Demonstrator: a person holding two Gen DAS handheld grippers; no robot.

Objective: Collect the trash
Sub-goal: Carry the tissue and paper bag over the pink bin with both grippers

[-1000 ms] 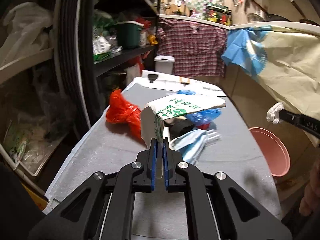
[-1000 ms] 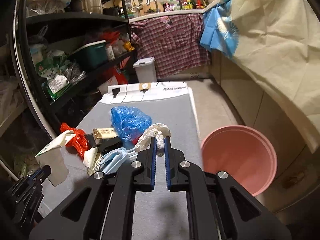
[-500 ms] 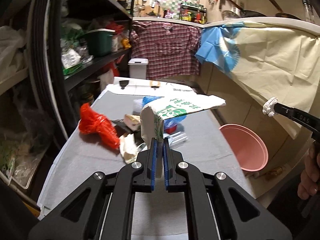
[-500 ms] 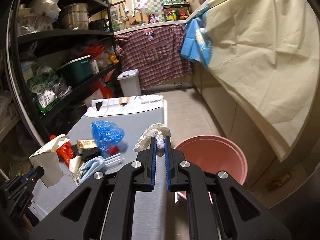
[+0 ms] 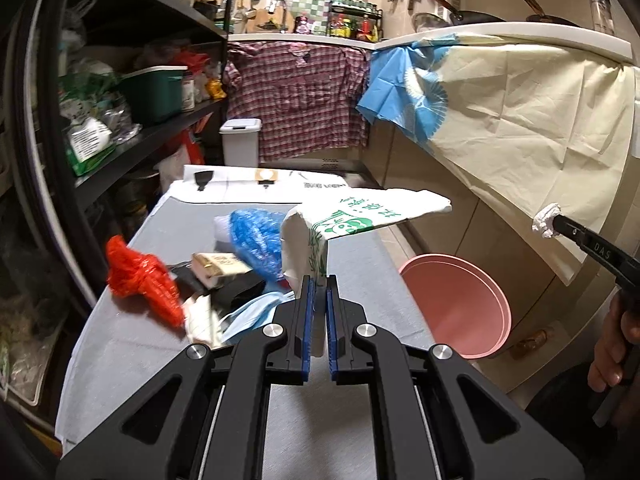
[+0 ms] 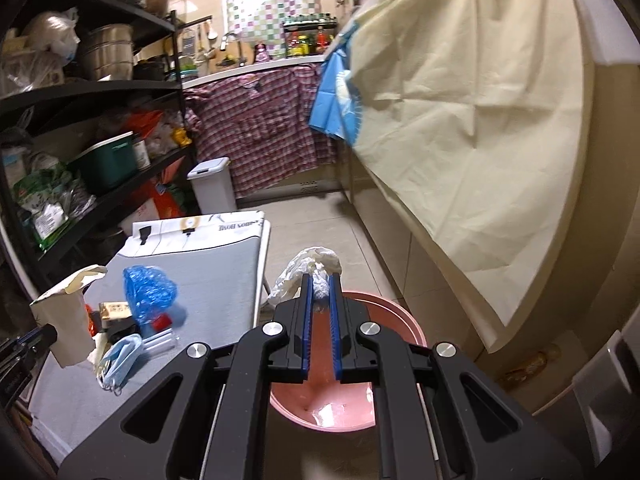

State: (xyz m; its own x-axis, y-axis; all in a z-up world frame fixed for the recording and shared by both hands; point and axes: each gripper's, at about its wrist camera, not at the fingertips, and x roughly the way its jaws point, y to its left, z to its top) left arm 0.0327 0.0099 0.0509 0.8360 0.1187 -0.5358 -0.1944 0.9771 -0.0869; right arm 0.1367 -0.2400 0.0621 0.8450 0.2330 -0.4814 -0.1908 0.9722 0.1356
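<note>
Both grippers carry trash, the right one above the pink bin.

At left of the left wrist view, a crumpled red plastic bag (image 5: 140, 276) lies on the grey-covered counter (image 5: 120, 344) beside a blue plastic bag (image 5: 256, 236); at centre the left gripper (image 5: 318, 300) fingers pinch a white paper bag with green print (image 5: 340, 220), held above the counter. In the right wrist view, the right gripper (image 6: 320, 300) fingers clamp a crumpled white tissue wad (image 6: 316, 268) over the round pink plastic bin (image 6: 360, 412) on the floor.
</note>
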